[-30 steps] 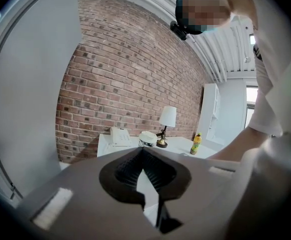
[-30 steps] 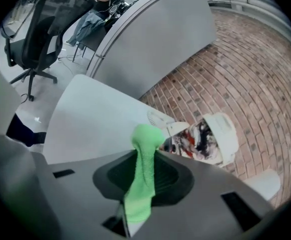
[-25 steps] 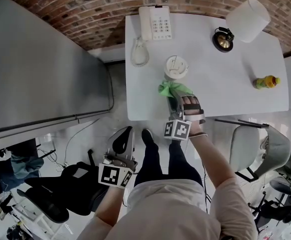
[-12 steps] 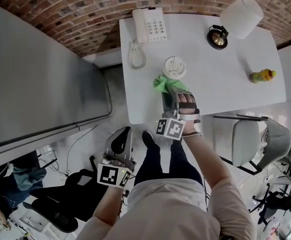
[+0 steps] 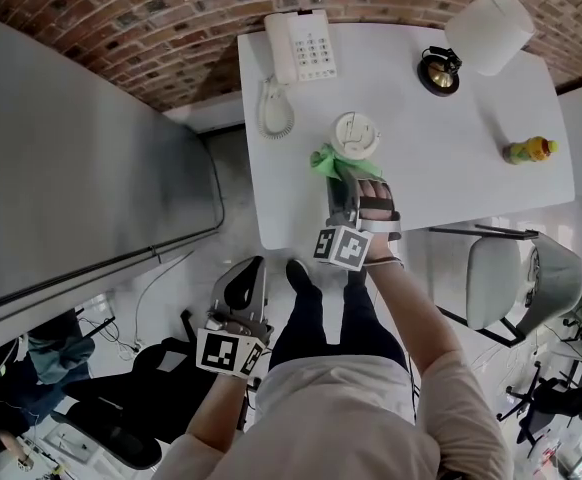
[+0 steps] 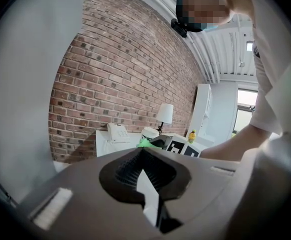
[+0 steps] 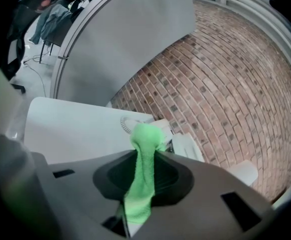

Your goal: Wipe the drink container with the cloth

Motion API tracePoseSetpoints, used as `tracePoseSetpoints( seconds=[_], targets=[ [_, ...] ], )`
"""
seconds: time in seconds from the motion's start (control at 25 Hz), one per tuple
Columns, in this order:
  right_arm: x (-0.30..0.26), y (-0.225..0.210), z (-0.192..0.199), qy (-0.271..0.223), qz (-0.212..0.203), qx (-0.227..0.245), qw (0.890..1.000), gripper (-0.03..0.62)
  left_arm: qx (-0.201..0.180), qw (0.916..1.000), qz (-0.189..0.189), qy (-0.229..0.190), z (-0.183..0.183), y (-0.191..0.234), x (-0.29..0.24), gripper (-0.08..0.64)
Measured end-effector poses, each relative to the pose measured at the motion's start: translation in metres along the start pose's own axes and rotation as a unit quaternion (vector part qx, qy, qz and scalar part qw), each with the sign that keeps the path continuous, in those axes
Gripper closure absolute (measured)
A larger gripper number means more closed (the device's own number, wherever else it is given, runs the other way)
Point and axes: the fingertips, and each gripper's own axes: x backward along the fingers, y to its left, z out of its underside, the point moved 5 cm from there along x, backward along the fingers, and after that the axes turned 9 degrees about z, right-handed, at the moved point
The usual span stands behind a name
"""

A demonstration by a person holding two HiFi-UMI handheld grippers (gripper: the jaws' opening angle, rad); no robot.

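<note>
A white drink cup with a lid stands on the white table. A green cloth bunches against the cup's near-left side. My right gripper is shut on that cloth just short of the cup. In the right gripper view the cloth runs up out of the right gripper, and its tip hides most of the cup. My left gripper hangs low off the table's near edge, shut and holding nothing. From the left gripper view the cup shows far off.
A white telephone with a coiled cord sits at the table's far left. A lamp stands at the far right and a small yellow bottle at the right edge. A grey panel lies to the left, with a white chair near right.
My right gripper has carried the cloth forward, closer to the cup, and the cloth now lies against the cup's side. The left gripper has hardly moved.
</note>
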Motion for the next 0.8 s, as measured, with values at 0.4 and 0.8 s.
tracePoseSetpoints(
  seconds=[0.4, 0.8],
  targets=[
    [-0.017, 0.022, 0.01, 0.012, -0.026, -0.004, 1.0, 0.527, 0.004, 1.0, -0.003, 0.004, 0.003, 0.001, -0.005, 0.561],
    [-0.035, 0.052, 0.025, 0.028, -0.059, -0.01, 0.998, 0.526, 0.01, 0.9999, -0.01, 0.008, 0.008, 0.001, -0.008, 0.561]
  ],
)
